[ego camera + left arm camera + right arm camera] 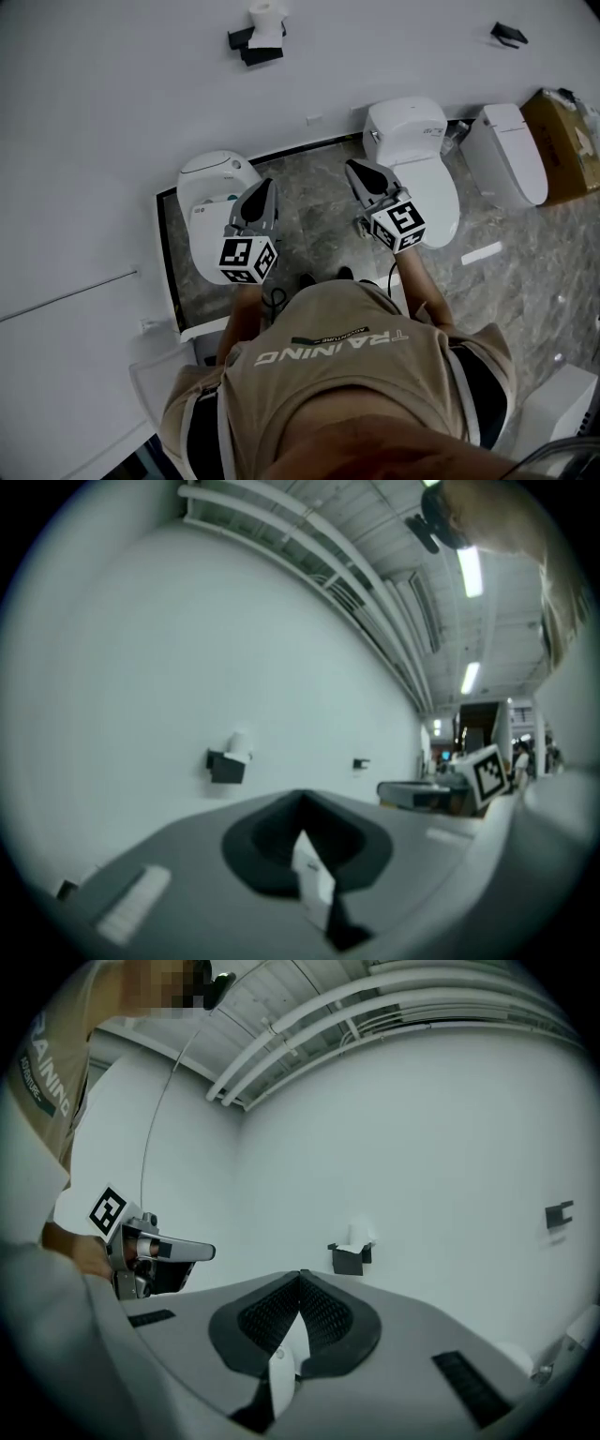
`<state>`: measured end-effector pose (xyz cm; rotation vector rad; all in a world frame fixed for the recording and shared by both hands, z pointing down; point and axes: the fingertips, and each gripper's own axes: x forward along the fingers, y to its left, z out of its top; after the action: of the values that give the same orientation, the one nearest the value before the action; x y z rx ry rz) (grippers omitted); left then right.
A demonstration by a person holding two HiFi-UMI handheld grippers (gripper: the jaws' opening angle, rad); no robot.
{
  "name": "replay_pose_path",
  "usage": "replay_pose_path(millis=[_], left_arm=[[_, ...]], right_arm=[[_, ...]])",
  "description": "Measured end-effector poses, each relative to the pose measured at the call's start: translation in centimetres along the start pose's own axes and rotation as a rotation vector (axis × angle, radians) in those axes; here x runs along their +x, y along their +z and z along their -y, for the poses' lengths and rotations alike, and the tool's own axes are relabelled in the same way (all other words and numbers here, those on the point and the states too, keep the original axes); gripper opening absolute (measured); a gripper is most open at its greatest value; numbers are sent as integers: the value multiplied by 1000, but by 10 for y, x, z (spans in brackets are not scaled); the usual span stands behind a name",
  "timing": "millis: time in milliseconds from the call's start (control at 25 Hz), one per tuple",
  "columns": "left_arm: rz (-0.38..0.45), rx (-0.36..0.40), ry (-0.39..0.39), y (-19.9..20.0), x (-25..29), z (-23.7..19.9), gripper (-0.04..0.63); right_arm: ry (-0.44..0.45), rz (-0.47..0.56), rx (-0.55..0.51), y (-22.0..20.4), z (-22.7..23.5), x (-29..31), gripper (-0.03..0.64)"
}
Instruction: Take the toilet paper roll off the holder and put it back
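Setting: seen from above, a person in a tan shirt (356,375) faces a white wall (112,112), with white toilets on a marbled floor (309,187) and a cardboard box (565,141) at the far right.
Toilet paper roll: the toilet paper roll (267,14) sits upright on its black holder (255,47), fixed to the far wall and well apart from both grippers.
Second fitting: a small black bracket (508,35) is on the same wall, to the right of the holder.
Left gripper: the left gripper (268,186) hangs in the air over the left toilet (208,178) and points at the wall. Its jaws appear pressed together with nothing between them, though its own view is soft.
Right gripper: the right gripper (354,169) is in the air beside the middle toilet (412,131), also pointing at the wall. Its ribbed jaws are clenched tip to tip and hold nothing.
Right gripper view: the roll and holder sit far ahead, just right of the jaw tips, with the left gripper at the left edge.
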<state>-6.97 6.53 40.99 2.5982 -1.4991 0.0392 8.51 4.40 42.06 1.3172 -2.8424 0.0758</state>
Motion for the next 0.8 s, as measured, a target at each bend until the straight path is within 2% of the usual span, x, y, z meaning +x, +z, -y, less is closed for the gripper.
replay_pose_path(millis=[200, 480, 800], left_arm=[[-9, -6, -8, -9, -14, -7, 0], [-6, -4, -10, -7, -23, -15, 0], [1, 3, -15, -8, -37, -4, 0]], right_arm=[[-20, -9, -8, -3, -14, -8, 14], [-29, 21, -22, 16, -26, -7, 14], [28, 26, -39, 27, -47, -9, 14]])
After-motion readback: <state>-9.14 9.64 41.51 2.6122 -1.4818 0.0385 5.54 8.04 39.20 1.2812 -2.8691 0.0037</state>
